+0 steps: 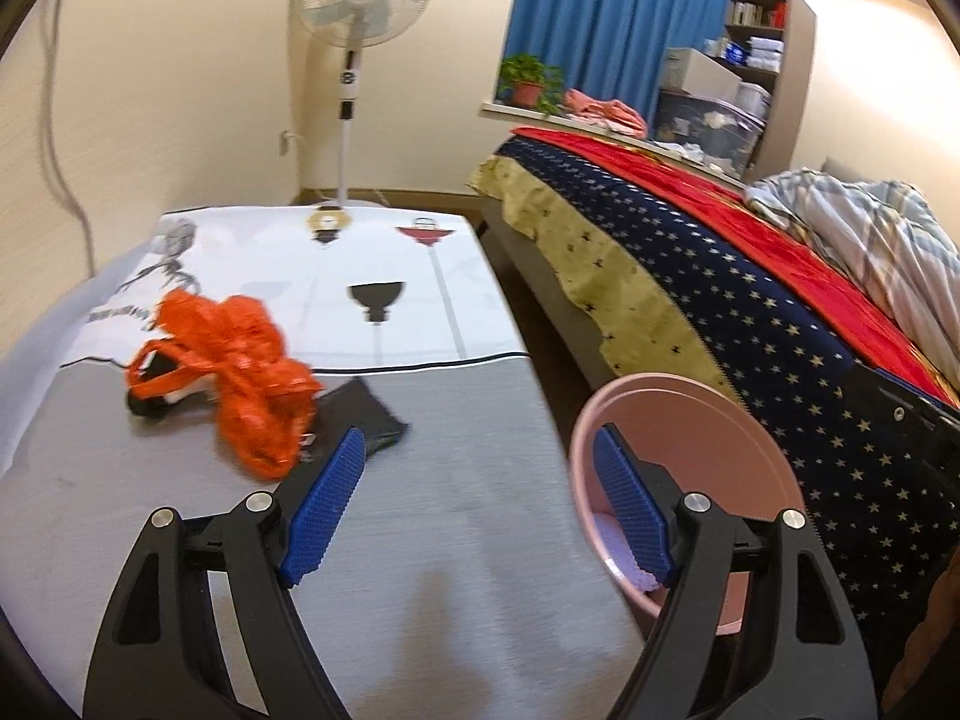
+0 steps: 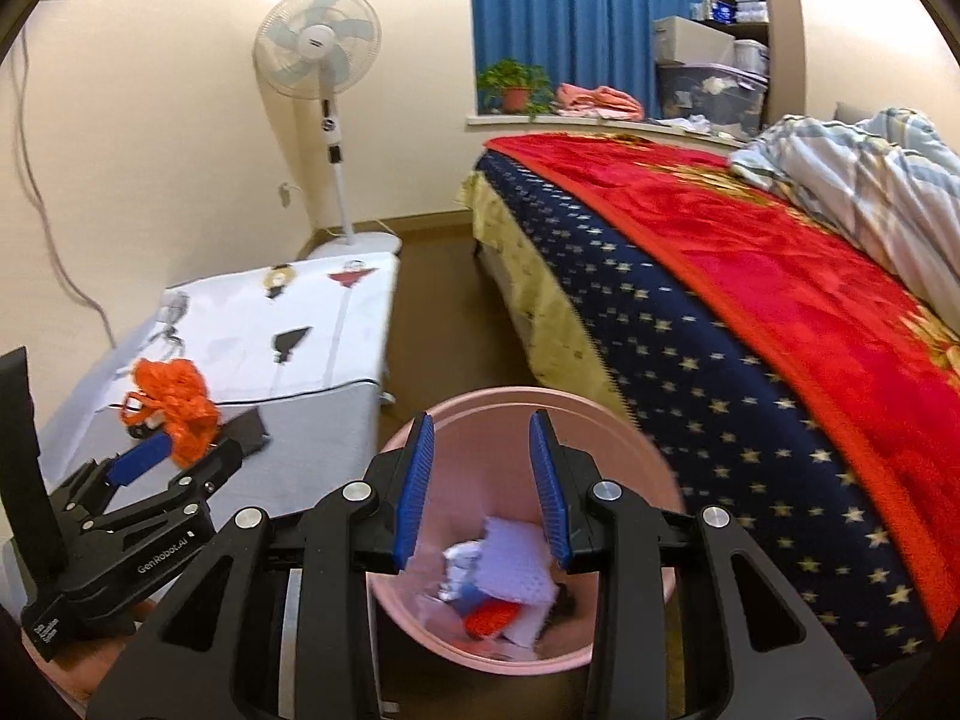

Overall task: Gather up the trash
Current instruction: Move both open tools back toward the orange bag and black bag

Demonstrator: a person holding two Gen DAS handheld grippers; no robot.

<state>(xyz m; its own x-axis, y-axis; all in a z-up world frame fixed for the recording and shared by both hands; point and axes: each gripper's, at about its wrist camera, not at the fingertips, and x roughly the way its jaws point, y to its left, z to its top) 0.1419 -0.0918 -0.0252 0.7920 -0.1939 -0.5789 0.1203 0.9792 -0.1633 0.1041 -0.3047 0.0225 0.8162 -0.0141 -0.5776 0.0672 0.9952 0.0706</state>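
Note:
A crumpled orange plastic bag (image 1: 240, 372) lies on the grey table (image 1: 456, 510), partly over a dark flat item (image 1: 372, 420) and a small black-and-white object (image 1: 162, 399). My left gripper (image 1: 480, 498) is open and empty, above the table, just short of the bag. It also shows in the right wrist view (image 2: 174, 456). A pink trash bin (image 2: 600, 438) stands on the floor between table and bed, holding white paper and red scraps (image 2: 504, 582). My right gripper (image 2: 480, 492) is open and empty, right above the bin's mouth.
A bed (image 2: 750, 360) with a red blanket and star-patterned cover runs along the right, close to the bin. A standing fan (image 1: 351, 60) is behind the table by the wall. A white printed cloth (image 1: 336, 294) covers the table's far half.

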